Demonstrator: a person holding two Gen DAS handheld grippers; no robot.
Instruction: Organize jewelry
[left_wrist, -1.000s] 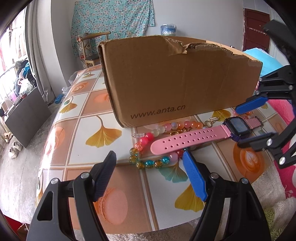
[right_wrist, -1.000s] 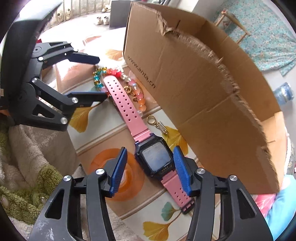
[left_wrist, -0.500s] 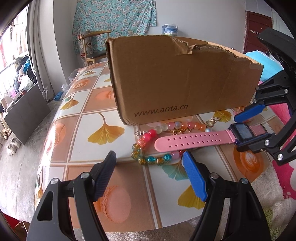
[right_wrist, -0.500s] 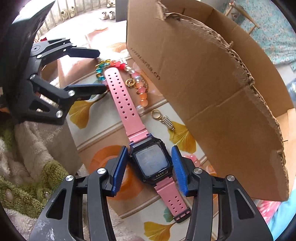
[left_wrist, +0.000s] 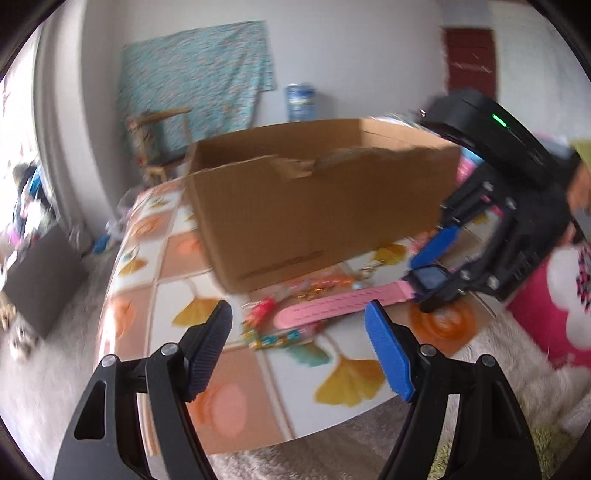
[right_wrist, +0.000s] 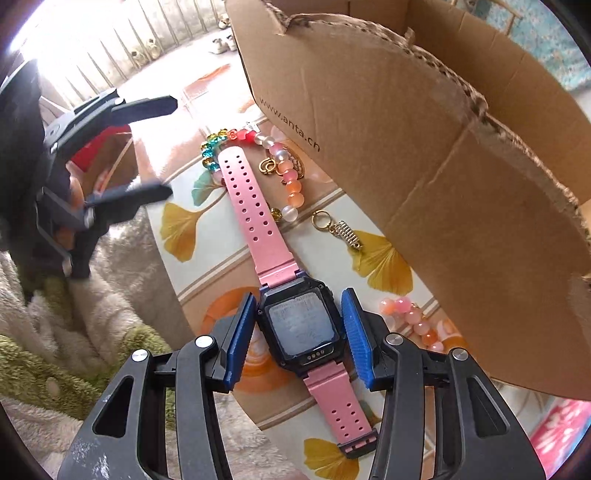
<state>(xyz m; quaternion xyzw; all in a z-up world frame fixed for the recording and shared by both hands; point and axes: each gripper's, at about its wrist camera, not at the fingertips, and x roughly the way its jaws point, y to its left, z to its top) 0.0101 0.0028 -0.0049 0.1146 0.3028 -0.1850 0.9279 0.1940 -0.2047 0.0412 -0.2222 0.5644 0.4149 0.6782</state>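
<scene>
Right gripper (right_wrist: 298, 334) points steeply down over the pink smartwatch (right_wrist: 300, 325). Its blue pads (right_wrist: 240, 338) bracket the dark watch case on both sides; the left pad is against the case edge, the right pad shows a thin sliver of gap — cannot tell from the frames whether it's actually clamped. The watch lies flat on the tabletop (right_wrist: 184, 184) with its ginkgo-leaf pattern, long perforated strap running toward 11 o'clock, short buckle strap toward 5 o'clock.

Left gripper (left_wrist: 299, 347): fingers wide apart, nothing between them, hovering above the near table edge. The left-wrist view is motion-blurred.

Rest of the jewelry, right-wrist view:
- multicolour bead bracelet (right_wrist: 236, 138) at 12 o'clock from the watch face, the strap tip lying over it
- pink/orange bead bracelet (right_wrist: 290, 177) just right of the strap, a gold ring clasp (right_wrist: 267, 166) beside it
- gold keyring with spring charm (right_wrist: 338, 229) at 1 o'clock, lying apart on a yellow leaf
- another pink bead bracelet (right_wrist: 413, 319) at 3 o'clock, against the box wall

Cardboard box (right_wrist: 424, 147) — torn rim, open top — stands along the right, printed "www.anta.cn".
</scene>
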